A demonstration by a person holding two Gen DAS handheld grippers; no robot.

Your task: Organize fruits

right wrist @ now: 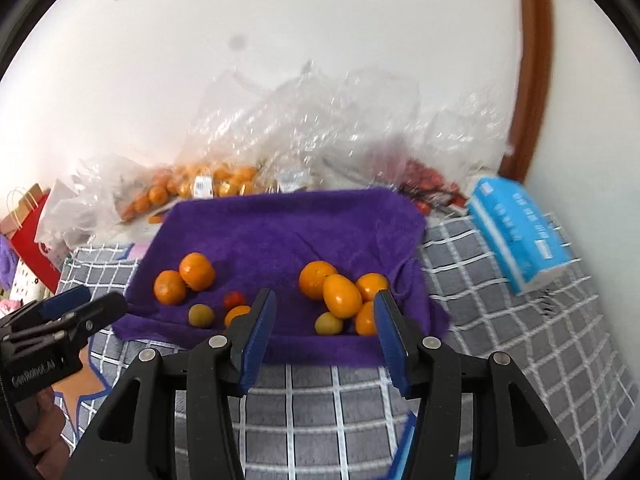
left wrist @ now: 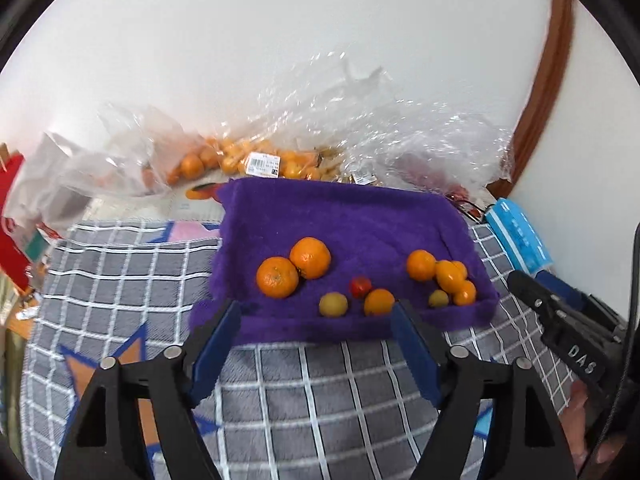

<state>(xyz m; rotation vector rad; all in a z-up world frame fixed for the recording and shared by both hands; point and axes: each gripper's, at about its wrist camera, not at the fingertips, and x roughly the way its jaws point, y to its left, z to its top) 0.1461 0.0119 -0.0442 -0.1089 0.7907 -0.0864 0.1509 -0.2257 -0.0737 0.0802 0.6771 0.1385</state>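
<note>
Both the left gripper (left wrist: pixel 316 320) and right gripper (right wrist: pixel 324 312) hang wide open and empty at the near edge of the purple towel (left wrist: pixel 344 216), where tangerines (left wrist: pixel 310 258) lie scattered.

Both wrist cams sit low, near the purple towel (left wrist: pixel 352 216) (right wrist: pixel 288 224), facing the far wall; both share it.

place: home | cues: checked blanket (right wrist: pixel 360 408); tissue pack (right wrist: pixel 516 232); gift bag (right wrist: pixel 28 224)
</note>
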